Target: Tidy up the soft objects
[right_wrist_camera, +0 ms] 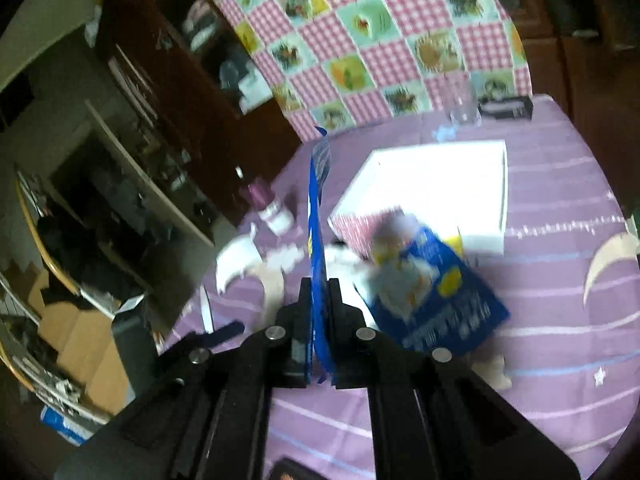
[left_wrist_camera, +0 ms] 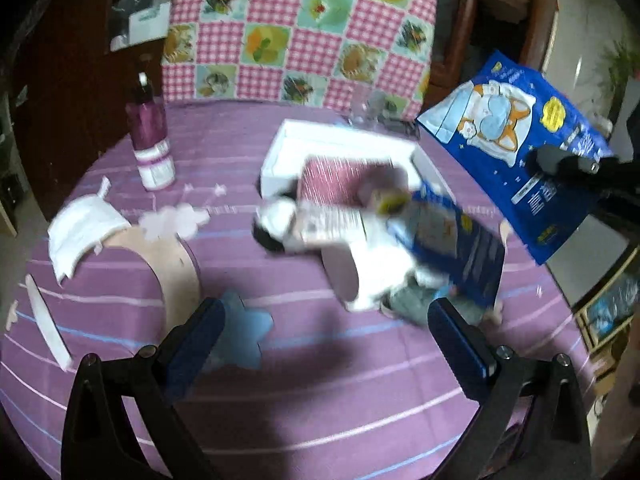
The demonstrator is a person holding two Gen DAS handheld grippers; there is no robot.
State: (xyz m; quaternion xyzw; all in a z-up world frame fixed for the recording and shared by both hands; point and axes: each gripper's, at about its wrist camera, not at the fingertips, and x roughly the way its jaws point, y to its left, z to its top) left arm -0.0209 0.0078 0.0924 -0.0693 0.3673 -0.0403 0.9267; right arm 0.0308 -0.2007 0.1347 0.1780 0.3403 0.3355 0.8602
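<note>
The right gripper [right_wrist_camera: 320,284] was clamped on the edge of a flat blue printed packet with a cartoon dog [left_wrist_camera: 516,136], holding it clear above the purple striped tablecloth [left_wrist_camera: 320,380]. The left gripper [left_wrist_camera: 326,320] hung with its jaws wide apart and nothing between them. A second blue packet [left_wrist_camera: 456,248] lay on a blurred heap of soft things [left_wrist_camera: 340,224] beside the white shallow tray [right_wrist_camera: 460,184]; smear hid what the heap held.

Blue dog-print packet [left_wrist_camera: 516,152], purple striped tablecloth [left_wrist_camera: 320,380], white box [right_wrist_camera: 440,184], pink-checked patchwork cloth [left_wrist_camera: 300,28]
</note>
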